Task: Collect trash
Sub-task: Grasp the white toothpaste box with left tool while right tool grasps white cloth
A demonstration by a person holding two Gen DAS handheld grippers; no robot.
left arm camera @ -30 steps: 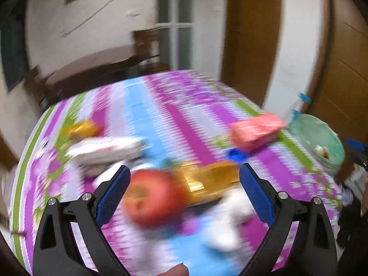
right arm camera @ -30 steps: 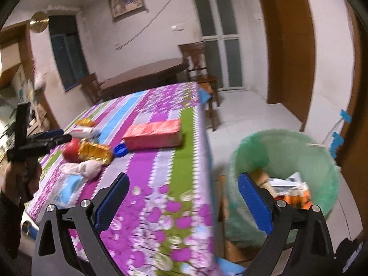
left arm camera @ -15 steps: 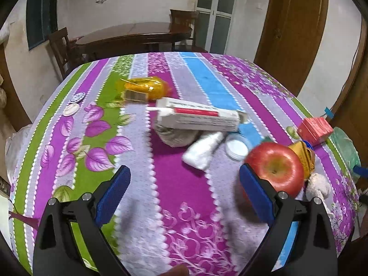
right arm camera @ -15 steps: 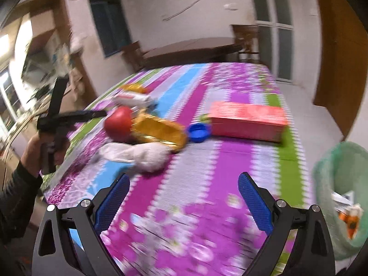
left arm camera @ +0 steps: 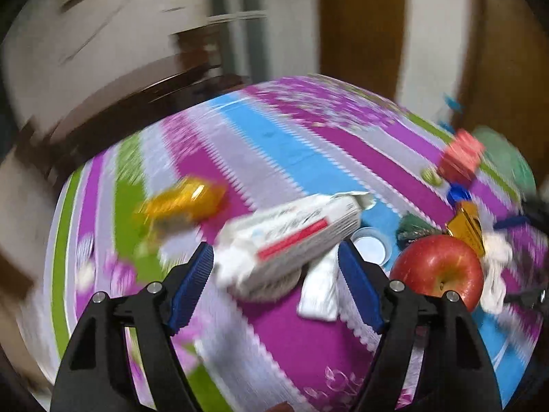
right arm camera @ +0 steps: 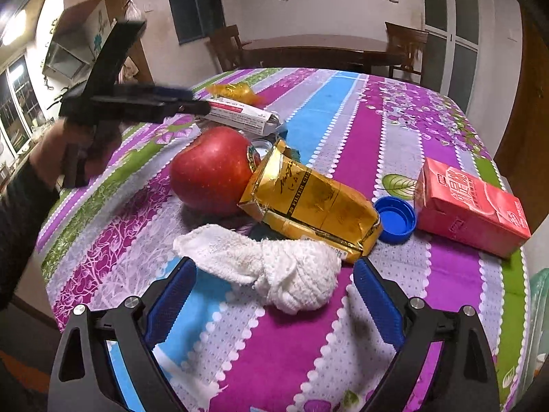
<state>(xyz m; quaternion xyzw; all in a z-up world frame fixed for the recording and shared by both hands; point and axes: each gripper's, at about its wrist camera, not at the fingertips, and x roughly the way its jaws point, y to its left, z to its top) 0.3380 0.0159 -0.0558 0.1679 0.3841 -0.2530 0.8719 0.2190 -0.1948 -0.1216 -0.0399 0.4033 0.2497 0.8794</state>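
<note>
both tools spread over cluttered striped tabletop, nothing held

left tool (left arm camera: 275,286) spread wide, jaws apart, hovering over white toothpaste box (left arm camera: 288,237); box sits between the blue pads in view but not touching either. left view motion-blurred. yellow wrapper (left arm camera: 182,202) lies beyond the box to the left. white tube (left arm camera: 320,292) and clear lid (left arm camera: 369,249) just beside the box on its right. red apple (left arm camera: 441,269) right of the right finger.

right tool (right arm camera: 274,309) also spread, empty, low over the tabletop (right arm camera: 394,130) with crumpled white cloth wad (right arm camera: 274,271) lying just ahead, between the fingers, no contact seen. behind the wad a gold foil pack (right arm camera: 308,206) leans against the apple. blue bottle cap (right arm camera: 394,218) touches the pack's right end; red carton (right arm camera: 470,206) just right of the cap near the tabletop edge. green bin bag (right arm camera: 538,295) edge visible off the right side, below tabletop level. left tool seen from the side at upper left, over the toothpaste box
</note>
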